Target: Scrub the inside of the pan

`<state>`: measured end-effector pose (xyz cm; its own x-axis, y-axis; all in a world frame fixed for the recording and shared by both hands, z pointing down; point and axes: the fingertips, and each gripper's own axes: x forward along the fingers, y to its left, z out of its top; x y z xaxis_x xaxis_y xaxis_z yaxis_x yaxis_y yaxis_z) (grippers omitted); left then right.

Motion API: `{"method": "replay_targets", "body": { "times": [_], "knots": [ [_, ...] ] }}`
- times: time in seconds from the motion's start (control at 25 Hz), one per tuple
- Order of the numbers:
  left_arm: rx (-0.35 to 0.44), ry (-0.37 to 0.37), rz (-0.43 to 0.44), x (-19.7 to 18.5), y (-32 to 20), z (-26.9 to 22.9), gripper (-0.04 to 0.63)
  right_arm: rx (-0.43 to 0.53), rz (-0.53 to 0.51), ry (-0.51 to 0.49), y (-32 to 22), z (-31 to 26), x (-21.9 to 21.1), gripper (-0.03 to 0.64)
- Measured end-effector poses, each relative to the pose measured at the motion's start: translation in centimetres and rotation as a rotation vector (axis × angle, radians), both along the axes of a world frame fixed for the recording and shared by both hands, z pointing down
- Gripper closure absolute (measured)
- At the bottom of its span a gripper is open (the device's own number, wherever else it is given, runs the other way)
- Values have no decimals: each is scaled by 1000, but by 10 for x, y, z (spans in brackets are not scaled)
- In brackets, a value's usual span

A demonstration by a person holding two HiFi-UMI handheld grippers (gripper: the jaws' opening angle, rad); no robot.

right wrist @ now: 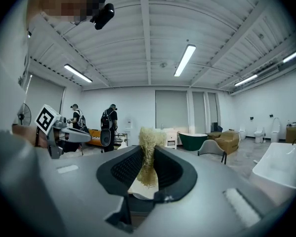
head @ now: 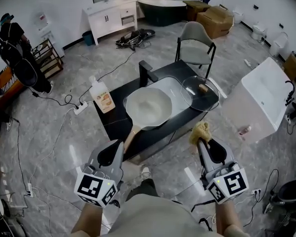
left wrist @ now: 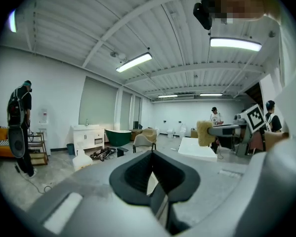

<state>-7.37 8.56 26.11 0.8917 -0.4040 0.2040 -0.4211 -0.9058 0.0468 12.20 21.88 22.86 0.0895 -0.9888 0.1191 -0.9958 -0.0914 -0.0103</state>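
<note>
The pan is found upright on the black table, handle turned toward the person; a glass lid is set just beside it on the right, and a soap bottle is stood at the table's left edge.

The right gripper is seen clamped on a yellow fibrous scrubber, whose tuft is shown standing clear of the jaw tips; the left gripper is seen with jaws brought together and nothing between them. Both are held at the near side of the table, apart from the pan.

The scrubber is not in contact with the pan; the handle is not gripped. The inside of the pan appears pale and dull, possibly wetted or soaped, though this cannot be confirmed from the head view. Scrubbing is judged not begun; steadying the pan, bringing the scrubber inside and working over the surface are all judged outstanding.
</note>
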Motion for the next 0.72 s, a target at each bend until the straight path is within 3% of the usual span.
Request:
{"method": "replay_targets", "body": {
  "times": [0.32,0.72],
  "knots": [
    [15,-57,30,35,-84,9,594,-37,16,5,-93,-1,31,541],
    [-9,-91,-19,20,-156,30,594,-78,-56,-20,-197,23,24,541]
  ]
}}
